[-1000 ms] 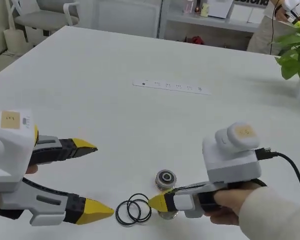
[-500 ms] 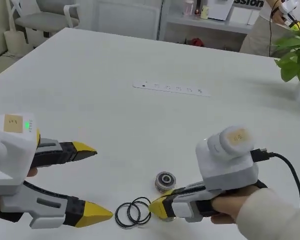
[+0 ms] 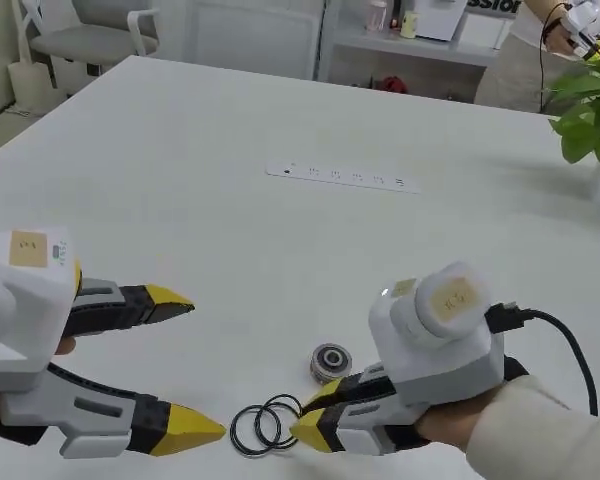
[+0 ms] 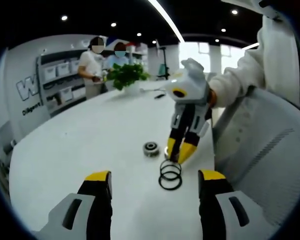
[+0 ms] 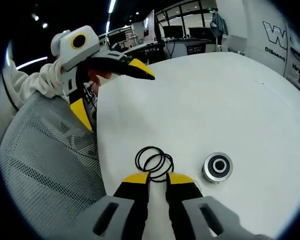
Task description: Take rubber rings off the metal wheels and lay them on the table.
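Yellow at the tips of the right claw (image 3: 315, 418), drawn narrow; in the right gripper view only a slit between its jaws. Cannot tell whether anything is nipped there. Slanted down to the worktop (image 3: 230, 150) close to the near edge, tips right at the rubber rings (image 3: 267, 422), touching or nearly so. Against a second ago: leaned further left and lower, two tips distinguishable instead of one point. A greyish something under the tips then, now hidden behind the claw.

Two black rubber rings (image 5: 154, 160), overlapping, flat on the worktop just in from the near edge, unmoved. Just beyond them toward the far edge, metal wheel (image 3: 331, 358) lying flat, apart from the rings and from the right claw, likewise unmoved. Silver rim round a dark hub in the right gripper view (image 5: 218, 166).

Off to the left, left claw (image 3: 195, 365) spread wide, holding nothing, tips aimed at the rings from well apart; no change from before. In the left gripper view, rings (image 4: 170, 175) ahead between its two tips, with the right claw (image 4: 179, 151) standing over them.

Further out: white power strip (image 3: 342, 173) toward the middle of the worktop and green plant (image 3: 590, 110) by the far right edge. Grey mesh chair (image 4: 260, 150) off the near edge, black cable (image 3: 570, 340) trailing from the right claw.
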